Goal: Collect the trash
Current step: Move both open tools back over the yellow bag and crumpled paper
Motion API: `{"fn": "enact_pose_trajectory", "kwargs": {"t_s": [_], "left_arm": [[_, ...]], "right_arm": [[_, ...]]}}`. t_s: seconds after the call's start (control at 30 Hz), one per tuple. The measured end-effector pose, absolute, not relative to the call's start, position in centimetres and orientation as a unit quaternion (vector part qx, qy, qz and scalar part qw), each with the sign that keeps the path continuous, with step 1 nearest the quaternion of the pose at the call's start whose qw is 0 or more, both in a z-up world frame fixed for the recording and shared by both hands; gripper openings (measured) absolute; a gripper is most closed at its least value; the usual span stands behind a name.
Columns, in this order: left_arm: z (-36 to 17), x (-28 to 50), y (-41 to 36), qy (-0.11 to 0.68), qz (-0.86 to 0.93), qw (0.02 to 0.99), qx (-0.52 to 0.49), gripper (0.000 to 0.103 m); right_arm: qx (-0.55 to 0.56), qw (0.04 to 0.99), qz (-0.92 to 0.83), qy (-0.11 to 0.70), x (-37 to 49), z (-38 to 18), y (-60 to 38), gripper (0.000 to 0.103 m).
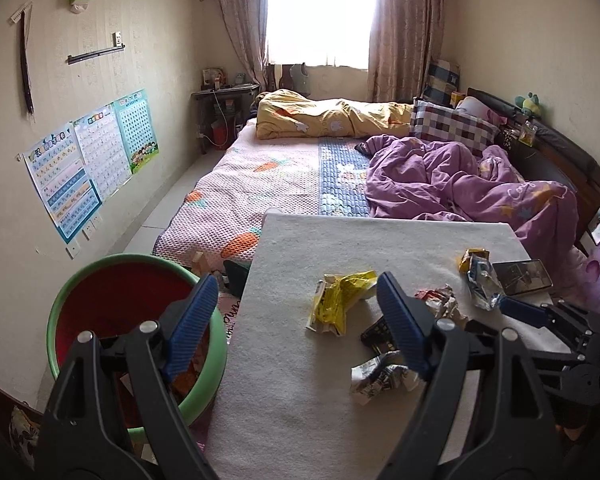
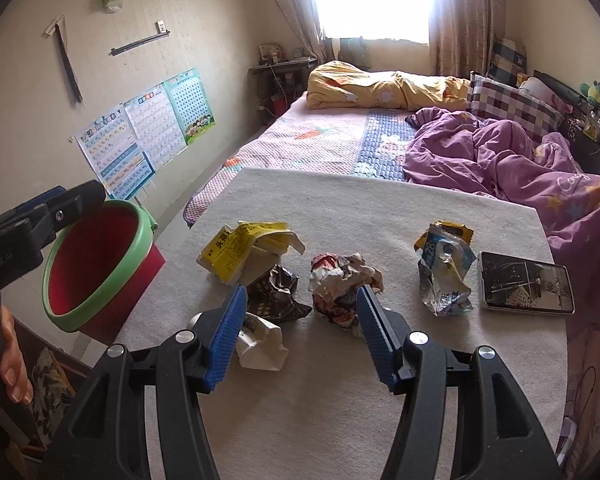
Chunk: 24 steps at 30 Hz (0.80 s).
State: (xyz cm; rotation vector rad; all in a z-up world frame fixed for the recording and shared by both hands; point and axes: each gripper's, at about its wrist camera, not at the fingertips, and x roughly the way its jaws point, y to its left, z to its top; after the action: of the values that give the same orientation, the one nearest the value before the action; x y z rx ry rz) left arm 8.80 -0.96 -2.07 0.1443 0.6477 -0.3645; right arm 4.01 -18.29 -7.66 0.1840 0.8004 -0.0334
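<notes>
Five crumpled wrappers (image 2: pixel 346 286) lie scattered on the white board (image 2: pixel 340 208); red bin (image 2: pixel 100 264) (green-rimmed) stands beside.

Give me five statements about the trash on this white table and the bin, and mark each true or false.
1. The yellow wrapper lies on the white table. True.
2. The red bin with the green rim stands on the right side of the table. False: it is at the table's left edge, tilted, next to the left gripper.
3. A phone lies to the right of the blue and silver packet. True.
4. The right gripper is shut on the yellow wrapper. False: its jaws are apart, with nothing between them, just short of the dark and crumpled wrappers.
5. All the trash is already in the bin. False: several wrappers lie on the table.
</notes>
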Motion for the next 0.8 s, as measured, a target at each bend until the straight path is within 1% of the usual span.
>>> {"fn": "enact_pose_trajectory", "kwargs": {"t_s": [0.13,0.33,0.8], "left_arm": [[-2.6,9.5,-1.8,0.322,-0.183,0.927,0.065,0.079],[-3.3,10.3,-2.3,0.330,-0.189,0.923,0.066,0.079],[-3.2,10.9,-2.9,0.327,-0.181,0.925,0.062,0.079]], "right_arm": [[0.089,0.906,-0.024,0.413,4.5,-9.3,-19.0,0.056],[0.092,0.900,-0.026,0.425,5.5,-10.6,-19.5,0.056],[0.092,0.901,-0.012,0.424,6.5,-10.7,-19.6,0.056]]}}
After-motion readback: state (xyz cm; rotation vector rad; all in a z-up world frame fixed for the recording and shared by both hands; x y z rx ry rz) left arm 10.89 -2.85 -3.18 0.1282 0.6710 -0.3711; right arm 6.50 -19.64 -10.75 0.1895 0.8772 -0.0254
